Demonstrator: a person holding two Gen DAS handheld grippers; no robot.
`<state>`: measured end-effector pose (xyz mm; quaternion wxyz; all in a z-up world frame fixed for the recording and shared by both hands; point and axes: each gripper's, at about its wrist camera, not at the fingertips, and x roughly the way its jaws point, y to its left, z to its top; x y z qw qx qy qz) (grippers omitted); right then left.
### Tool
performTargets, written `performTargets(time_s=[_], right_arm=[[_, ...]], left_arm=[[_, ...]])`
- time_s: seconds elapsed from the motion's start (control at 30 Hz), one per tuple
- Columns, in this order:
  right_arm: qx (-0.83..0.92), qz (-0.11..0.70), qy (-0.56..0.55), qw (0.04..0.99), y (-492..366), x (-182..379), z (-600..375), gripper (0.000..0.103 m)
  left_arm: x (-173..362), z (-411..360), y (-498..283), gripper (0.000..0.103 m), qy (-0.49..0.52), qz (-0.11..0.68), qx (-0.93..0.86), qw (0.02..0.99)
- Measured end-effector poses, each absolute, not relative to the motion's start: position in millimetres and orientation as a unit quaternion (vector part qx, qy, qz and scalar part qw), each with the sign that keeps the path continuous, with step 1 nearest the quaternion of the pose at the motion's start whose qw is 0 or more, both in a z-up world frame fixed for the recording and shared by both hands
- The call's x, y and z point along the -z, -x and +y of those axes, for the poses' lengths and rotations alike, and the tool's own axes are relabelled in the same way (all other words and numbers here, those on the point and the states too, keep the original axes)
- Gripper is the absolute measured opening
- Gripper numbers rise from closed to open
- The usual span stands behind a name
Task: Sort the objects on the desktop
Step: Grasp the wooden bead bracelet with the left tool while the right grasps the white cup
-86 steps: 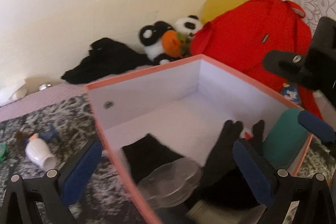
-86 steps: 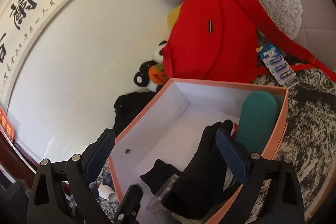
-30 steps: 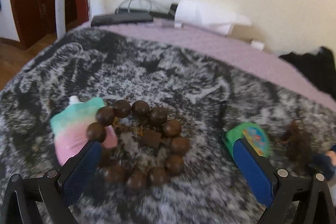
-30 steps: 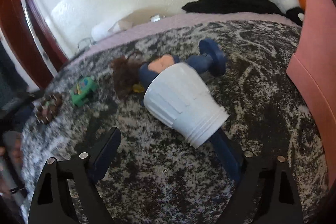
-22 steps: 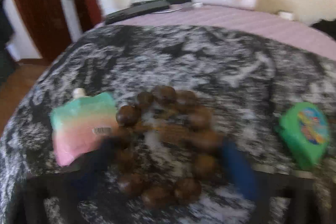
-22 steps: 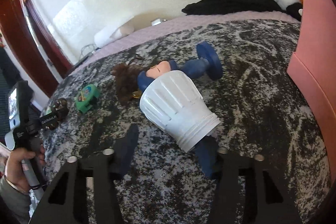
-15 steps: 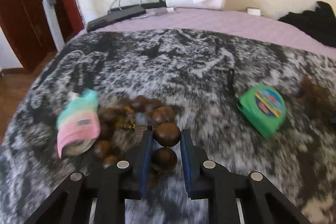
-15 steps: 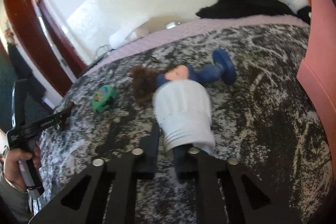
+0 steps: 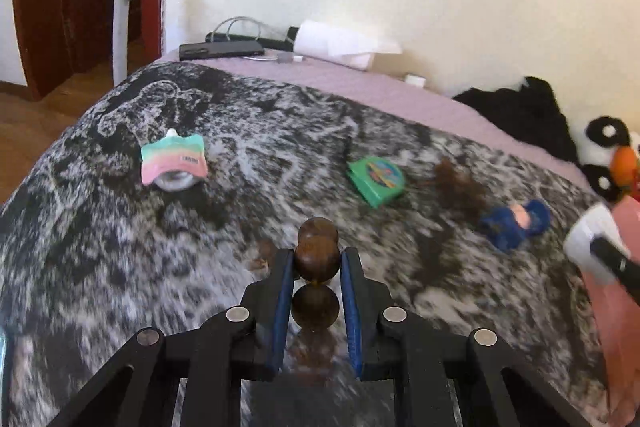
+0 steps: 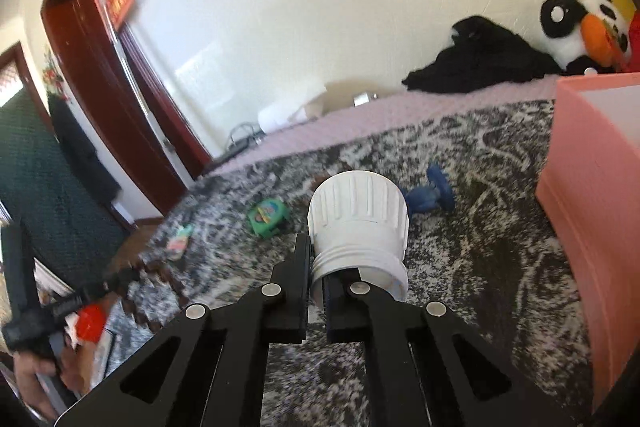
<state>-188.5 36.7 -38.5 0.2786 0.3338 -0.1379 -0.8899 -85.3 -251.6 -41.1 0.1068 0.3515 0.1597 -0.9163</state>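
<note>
Left gripper (image 9: pixel 315 263) is pinching the beads (image 9: pixel 317 259); right gripper (image 10: pixel 317 267) is pinching the cup (image 10: pixel 358 223) rim, both lifted clear for transfer, probably to the box (image 10: pixel 596 195).

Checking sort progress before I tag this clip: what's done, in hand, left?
Done: not visible; the pink box shows only its wall.
In hand: left gripper shut on the brown wooden bead bracelet; right gripper shut on the white ribbed plastic cup.
Left: pastel pouch, green tape measure, blue doll.

Bead string (image 9: pixel 316 259) lower loop blurred below pads; pink box (image 10: pixel 592 227) cut off at right edge.
</note>
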Motion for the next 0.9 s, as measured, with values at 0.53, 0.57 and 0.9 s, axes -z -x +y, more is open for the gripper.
performTargets(time_s=[0.53,0.57,0.9], right_arm=[[0.923,-0.158,-0.248,0.247,112.5,-61.8,128.6,0.005],[0.926,-0.156,-0.243,0.242,108.4,-66.2,135.4,0.005],[0.953,-0.146,-0.210,0.165,84.1,-87.7,231.5,0.005]], left_arm=[[-2.3,-100.1,65.0,0.018,-0.333,0.066,0.941,-0.003],[-5.7,-90.1,65.7,0.018,-0.331,0.061,0.942,-0.009],[-43.0,29.2,84.4,0.018,-0.315,0.005,0.945,-0.087]])
